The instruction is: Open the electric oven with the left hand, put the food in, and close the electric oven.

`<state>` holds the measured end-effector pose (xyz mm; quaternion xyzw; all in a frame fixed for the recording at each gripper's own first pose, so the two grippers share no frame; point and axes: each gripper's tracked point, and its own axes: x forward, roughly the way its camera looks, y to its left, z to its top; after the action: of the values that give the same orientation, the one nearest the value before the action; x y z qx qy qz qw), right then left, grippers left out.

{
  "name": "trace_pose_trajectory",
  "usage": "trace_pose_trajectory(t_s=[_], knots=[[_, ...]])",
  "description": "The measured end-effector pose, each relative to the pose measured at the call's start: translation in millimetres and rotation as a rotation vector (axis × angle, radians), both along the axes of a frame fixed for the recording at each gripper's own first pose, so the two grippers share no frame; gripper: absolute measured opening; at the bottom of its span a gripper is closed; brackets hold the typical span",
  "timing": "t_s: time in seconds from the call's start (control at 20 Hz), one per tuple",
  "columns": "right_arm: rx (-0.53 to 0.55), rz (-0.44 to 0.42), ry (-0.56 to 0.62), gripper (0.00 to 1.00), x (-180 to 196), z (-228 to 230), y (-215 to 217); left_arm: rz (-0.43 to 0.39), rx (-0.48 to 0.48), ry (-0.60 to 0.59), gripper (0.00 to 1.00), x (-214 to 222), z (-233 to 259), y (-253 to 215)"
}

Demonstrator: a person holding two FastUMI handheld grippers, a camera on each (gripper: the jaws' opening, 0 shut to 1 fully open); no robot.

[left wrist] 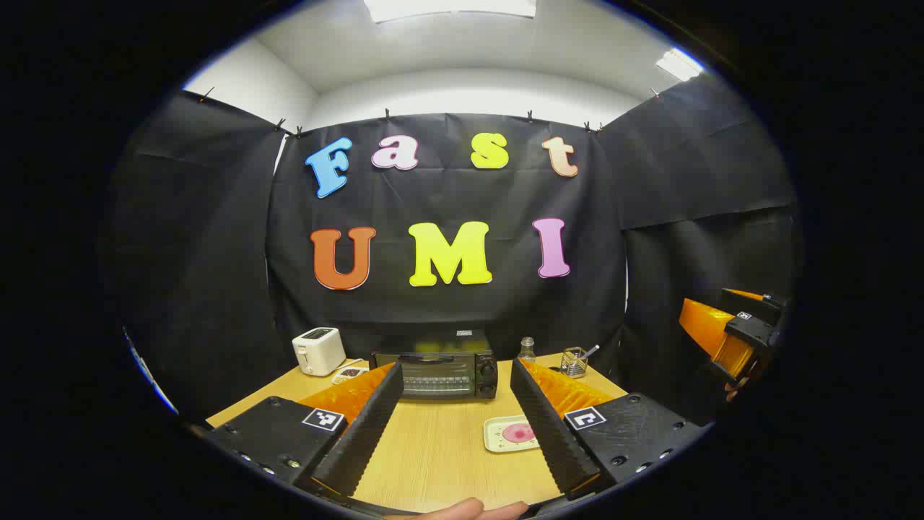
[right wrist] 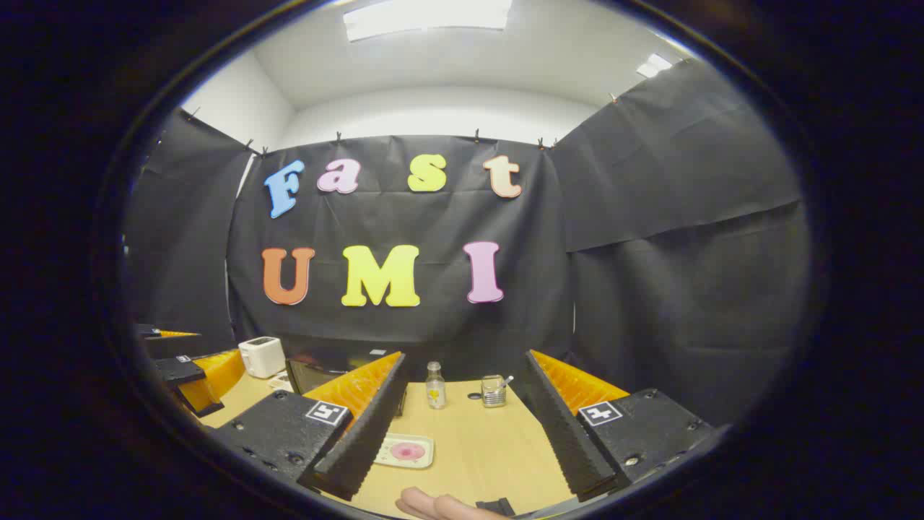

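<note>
Electric oven door closed, facing us, long axis left-right. Left gripper and right gripper both wide apart, empty. Food tray flat on table.

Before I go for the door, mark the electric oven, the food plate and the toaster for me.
electric oven (left wrist: 440, 375), left gripper view, on its glass door.
food plate (left wrist: 505, 435), left gripper view, on its pale rim left of the pink food.
toaster (left wrist: 318, 351), left gripper view, on its white front.

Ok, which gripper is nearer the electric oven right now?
Left, I judge. The left gripper faces the closed electric oven head-on across the table; the right gripper sits off to its right.
</note>
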<state>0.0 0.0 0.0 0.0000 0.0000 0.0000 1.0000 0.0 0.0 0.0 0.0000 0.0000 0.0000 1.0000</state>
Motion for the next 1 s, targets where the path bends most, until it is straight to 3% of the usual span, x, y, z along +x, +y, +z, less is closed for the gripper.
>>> trace_pose_trajectory(t_s=[0.5, 1.0], knots=[[0.003, -0.01, -0.017, 1.0, -0.5, -8.9, -8.2, 0.093, 0.005, -0.054, 0.95, -5.7, -1.7, 30.5], [0.012, 0.019, -0.005, 1.0, 57.8, -29.0, -11.3, 0.15, -0.021, -0.045, 0.95, 37.4, -14.1, 72.8]])
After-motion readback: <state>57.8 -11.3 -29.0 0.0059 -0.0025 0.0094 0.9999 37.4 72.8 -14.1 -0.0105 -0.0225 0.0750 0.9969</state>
